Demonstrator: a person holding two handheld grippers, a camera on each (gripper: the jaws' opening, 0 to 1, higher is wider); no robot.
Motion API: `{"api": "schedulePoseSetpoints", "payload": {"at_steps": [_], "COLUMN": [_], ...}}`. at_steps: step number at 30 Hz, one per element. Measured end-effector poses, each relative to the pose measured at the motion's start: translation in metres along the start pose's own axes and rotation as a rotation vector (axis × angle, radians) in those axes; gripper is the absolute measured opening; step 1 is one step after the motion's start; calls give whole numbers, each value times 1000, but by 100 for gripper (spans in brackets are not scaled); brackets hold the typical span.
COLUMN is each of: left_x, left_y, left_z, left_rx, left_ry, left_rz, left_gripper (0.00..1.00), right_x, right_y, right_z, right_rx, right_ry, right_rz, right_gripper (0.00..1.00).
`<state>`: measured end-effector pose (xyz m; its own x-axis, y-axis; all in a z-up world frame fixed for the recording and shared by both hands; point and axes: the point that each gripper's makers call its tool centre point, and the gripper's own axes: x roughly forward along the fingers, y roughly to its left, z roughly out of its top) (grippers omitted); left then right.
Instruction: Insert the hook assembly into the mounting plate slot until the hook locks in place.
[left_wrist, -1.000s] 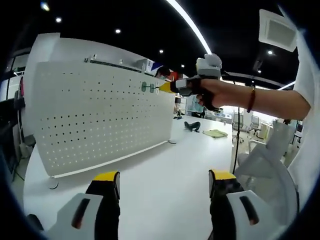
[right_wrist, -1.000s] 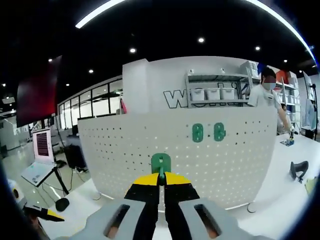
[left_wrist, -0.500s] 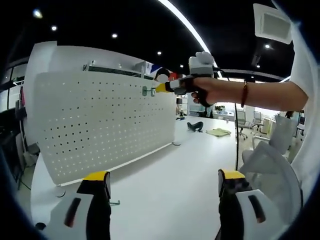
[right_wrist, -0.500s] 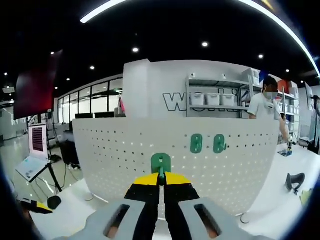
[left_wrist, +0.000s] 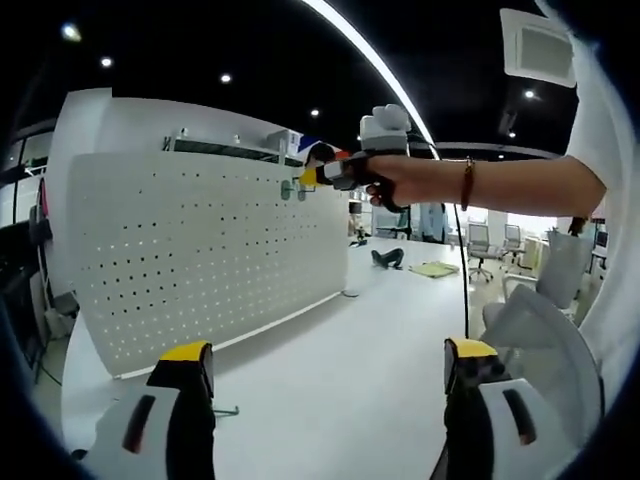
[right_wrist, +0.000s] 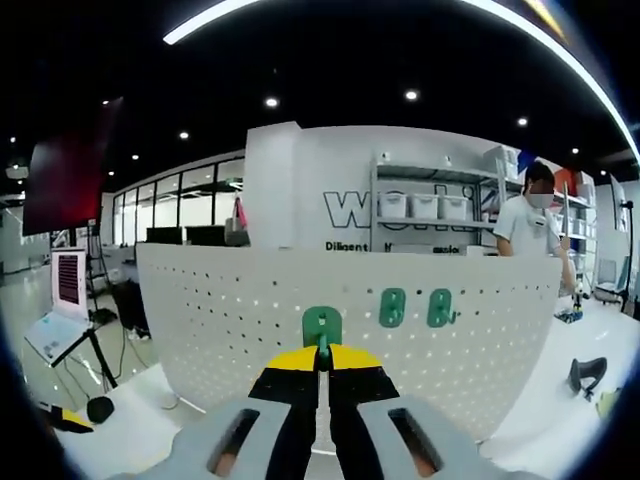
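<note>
Carrying the green hook assembly (right_wrist: 322, 327) toward the white perforated mounting plate (right_wrist: 230, 320), pinched by its stem between the closed jaws of the right gripper (right_wrist: 320, 365), face plate upright just ahead of the yellow tips. Not yet seated, by the look of it: hook high and near the plate's top edge, left of two green hooks (right_wrist: 415, 307) already hanging there. Seen from the left gripper view, right gripper (left_wrist: 310, 177) held up by a hand (left_wrist: 395, 180) at the plate's far upper edge, beside those hooks. Next move, likely: picking a free slot, squaring the back tabs to it, pushing in until locked; misalignment looks the main risk. Left gripper (left_wrist: 325, 375) low and near, jaws spread wide, holding nothing, over a white table (left_wrist: 350, 350). Small metal hook (left_wrist: 228, 409) lying on the table by its left jaw. Far right: dark object (left_wrist: 385, 257), yellowish cloth (left_wrist: 432, 268), chairs. Behind the plate: shelving with bins (right_wrist: 420, 205), a standing person (right_wrist: 535, 230), ceiling strip lights.
</note>
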<state>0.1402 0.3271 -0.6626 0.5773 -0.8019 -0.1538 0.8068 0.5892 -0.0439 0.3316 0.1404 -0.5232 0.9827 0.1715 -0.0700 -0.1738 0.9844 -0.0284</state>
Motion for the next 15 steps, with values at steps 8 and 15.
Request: {"api": "schedulePoseSetpoints", "payload": {"at_steps": [8, 15], "left_x": [-4, -6], "left_y": [1, 4], "left_z": [-4, -5], "left_rx": [-6, -7], "left_ry": [8, 10], "left_rz": [3, 9], "left_gripper": [98, 99], "right_x": [11, 21], "right_y": [-2, -7], "right_z": [1, 3], "right_rx": [1, 1], "right_ry": [-3, 2], "right_rz": [-15, -30], "right_gripper": [1, 1]}}
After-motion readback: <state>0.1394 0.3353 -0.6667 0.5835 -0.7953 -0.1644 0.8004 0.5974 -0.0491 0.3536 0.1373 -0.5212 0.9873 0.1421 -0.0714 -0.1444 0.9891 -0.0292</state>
